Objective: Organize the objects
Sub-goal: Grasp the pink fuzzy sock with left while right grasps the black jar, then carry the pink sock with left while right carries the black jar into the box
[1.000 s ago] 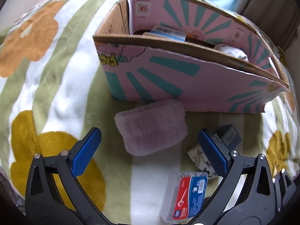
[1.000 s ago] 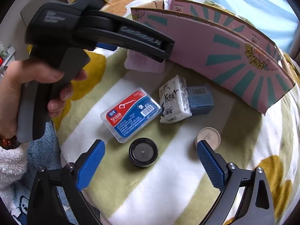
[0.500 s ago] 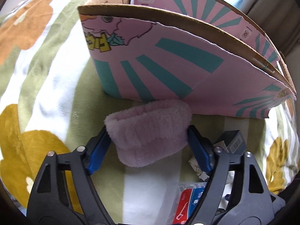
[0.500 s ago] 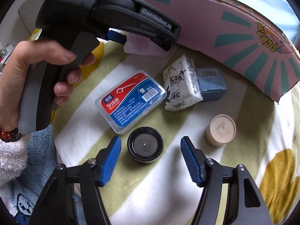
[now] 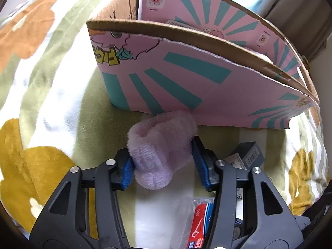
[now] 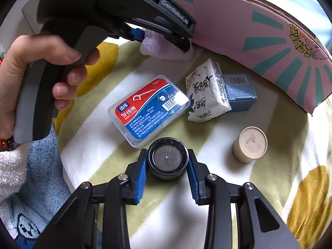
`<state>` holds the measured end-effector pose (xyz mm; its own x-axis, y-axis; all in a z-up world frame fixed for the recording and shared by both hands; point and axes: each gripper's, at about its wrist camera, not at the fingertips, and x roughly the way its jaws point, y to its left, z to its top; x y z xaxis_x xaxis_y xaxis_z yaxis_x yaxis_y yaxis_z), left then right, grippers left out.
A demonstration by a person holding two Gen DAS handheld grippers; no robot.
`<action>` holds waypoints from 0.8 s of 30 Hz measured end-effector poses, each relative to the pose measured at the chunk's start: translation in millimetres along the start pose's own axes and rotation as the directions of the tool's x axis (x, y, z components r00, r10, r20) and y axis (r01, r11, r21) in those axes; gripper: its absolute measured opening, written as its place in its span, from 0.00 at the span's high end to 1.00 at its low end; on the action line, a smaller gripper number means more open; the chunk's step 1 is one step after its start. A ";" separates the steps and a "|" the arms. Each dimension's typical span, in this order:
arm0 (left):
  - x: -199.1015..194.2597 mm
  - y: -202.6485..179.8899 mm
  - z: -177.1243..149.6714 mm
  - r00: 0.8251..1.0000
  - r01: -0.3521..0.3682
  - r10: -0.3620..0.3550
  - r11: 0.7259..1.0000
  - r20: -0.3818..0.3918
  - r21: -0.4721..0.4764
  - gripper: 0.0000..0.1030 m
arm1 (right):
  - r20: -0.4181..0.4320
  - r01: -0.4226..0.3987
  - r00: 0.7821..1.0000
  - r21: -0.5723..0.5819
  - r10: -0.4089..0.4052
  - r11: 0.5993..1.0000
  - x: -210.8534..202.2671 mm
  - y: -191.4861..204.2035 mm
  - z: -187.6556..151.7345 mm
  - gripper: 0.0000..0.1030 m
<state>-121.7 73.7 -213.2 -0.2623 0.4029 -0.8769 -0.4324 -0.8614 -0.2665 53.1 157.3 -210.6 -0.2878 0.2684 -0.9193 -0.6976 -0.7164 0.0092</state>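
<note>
Squeezing in from both sides, the left gripper (image 5: pixel 162 164) has a fluffy lilac cloth (image 5: pixel 160 145) bunched between its blue pads, and its jaws are closing on it. Straight ahead of the fingertips the cloth touches the foot of a pink cardboard box (image 5: pixel 176 78) with teal rays, which stands open-topped on a floral blanket (image 5: pixel 41 83). Below and right of the fingers lies a dental floss case (image 5: pixel 199 224), and a small blue-grey box (image 5: pixel 251 155) sits further right.

From the right wrist, the right gripper (image 6: pixel 167 171) is closing its jaws around a round black jar (image 6: pixel 167 157), both pads against its sides. Just ahead lies the floss case, touching the jar's far edge; a white tissue pack (image 6: pixel 205 91) leans on the blue-grey box ahead and to the right. A beige capped tube (image 6: pixel 250 144) stands apart on the right. A hand (image 6: pixel 39 72) grips the left tool's handle at upper left.
</note>
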 end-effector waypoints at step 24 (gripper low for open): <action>-76.3 3.4 -4.1 0.992 0.083 -0.088 0.995 0.094 0.051 0.61 | 0.082 0.014 0.996 0.094 -0.022 0.995 -66.7 -14.9 -17.0 0.68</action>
<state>-99.6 38.8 -148.9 -0.3031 0.5042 -0.8087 -0.4965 -0.8078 -0.3176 93.9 139.1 -156.2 -0.3252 0.3356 -0.8841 -0.7603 -0.6487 0.0335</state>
